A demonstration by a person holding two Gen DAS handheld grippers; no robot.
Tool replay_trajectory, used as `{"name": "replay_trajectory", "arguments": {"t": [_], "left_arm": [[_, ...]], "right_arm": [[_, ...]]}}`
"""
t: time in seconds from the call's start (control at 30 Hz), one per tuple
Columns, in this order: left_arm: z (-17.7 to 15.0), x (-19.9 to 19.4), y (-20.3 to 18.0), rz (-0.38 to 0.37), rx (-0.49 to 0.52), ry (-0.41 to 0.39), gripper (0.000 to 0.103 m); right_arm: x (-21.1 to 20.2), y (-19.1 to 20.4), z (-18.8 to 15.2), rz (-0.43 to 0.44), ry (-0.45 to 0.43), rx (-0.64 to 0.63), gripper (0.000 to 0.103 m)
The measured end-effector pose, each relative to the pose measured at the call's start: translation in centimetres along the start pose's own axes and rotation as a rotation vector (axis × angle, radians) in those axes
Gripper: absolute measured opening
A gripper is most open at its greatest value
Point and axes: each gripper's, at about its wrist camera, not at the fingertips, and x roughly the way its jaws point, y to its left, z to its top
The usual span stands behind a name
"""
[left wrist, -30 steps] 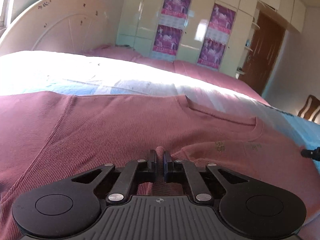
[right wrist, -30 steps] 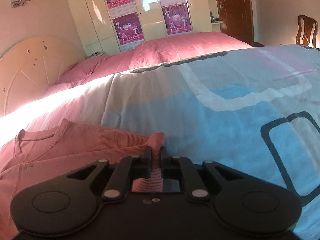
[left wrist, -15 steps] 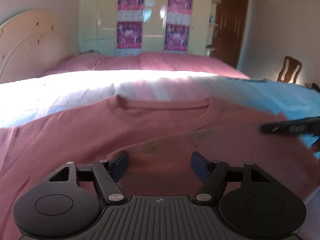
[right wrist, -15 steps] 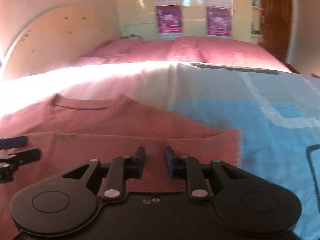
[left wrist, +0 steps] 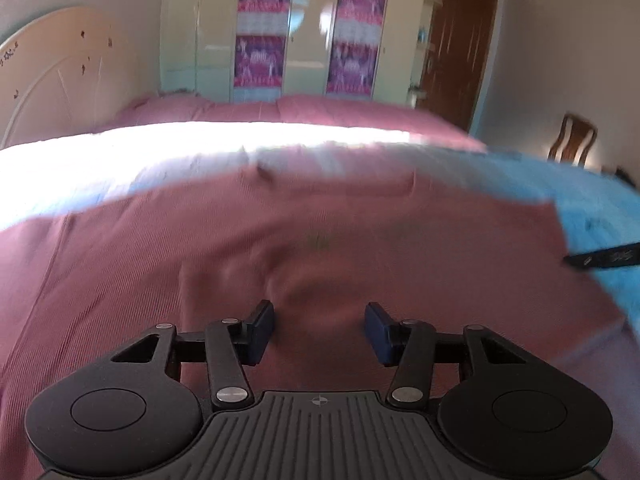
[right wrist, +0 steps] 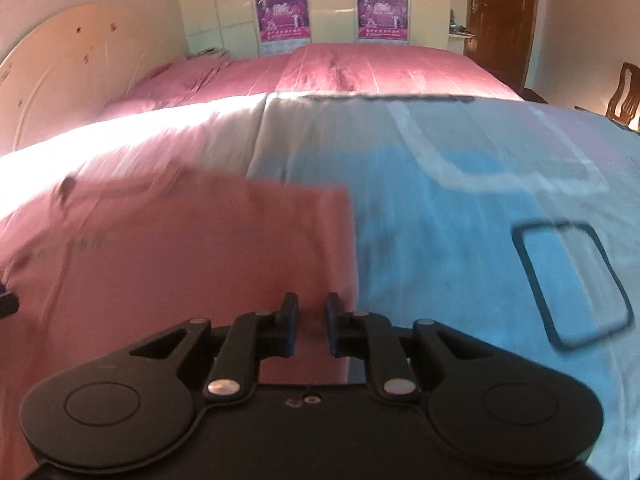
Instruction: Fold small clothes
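Note:
A pink ribbed shirt (left wrist: 280, 240) lies spread on the bed, its collar at the far side. My left gripper (left wrist: 319, 316) hovers over the shirt's near middle. Its jaws stand apart and are closing, with only flat cloth below them and nothing pinched. In the right wrist view my right gripper (right wrist: 312, 308) hangs over the shirt's (right wrist: 200, 248) right edge. Its jaws are a narrow gap apart and closing, and the pads do not press on the cloth. One finger of the right gripper (left wrist: 604, 258) shows at the right of the left wrist view.
The bed cover (right wrist: 460, 220) is blue and white with dark rounded squares, and a pink quilt (right wrist: 340, 68) lies beyond it. A cream headboard (left wrist: 60, 72) stands at the left. A wardrobe with posters (left wrist: 312, 32), a brown door (left wrist: 460, 52) and a wooden chair (left wrist: 572, 140) stand at the back.
Both grippers were shut on raised pinches of the shirt a second ago. They have let go, the cloth lies flat, and both have drawn back over it.

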Motion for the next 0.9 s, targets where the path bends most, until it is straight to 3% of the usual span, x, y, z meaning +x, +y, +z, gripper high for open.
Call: {"name": "replay_trajectory", "arguments": {"t": [0.13,0.27,0.4,0.73,0.9], "left_arm": [[-0.4,-1.7,-0.2,-0.005,-0.011,-0.011,0.050],[-0.5,-2.3,-1.5,-0.024,0.018,-0.020,0.050],[-1.1,-1.6,-2.3,-0.014,0.065,0.013,0.050],[-1.2,-1.9,-2.4,-0.025,0.065,0.010,0.050],[-0.9,-1.7,-2.2,-0.033,0.047,0.012,0.053]], "right_arm": [[-1.2,0.9,-1.5,-0.040,-0.025,-0.047,0.017],[-3.7,2.6,-2.0,0.007,-0.079,-0.052,0.021],[-2.6,3.2,-3.7,-0.024,-0.012,-0.051,0.021],[-3.5,2.6,-4.8,-0.060,-0.027,-0.019,0.018],[-4.8,2.8,-4.1,-0.033,-0.061,0.049,0.032]]}}
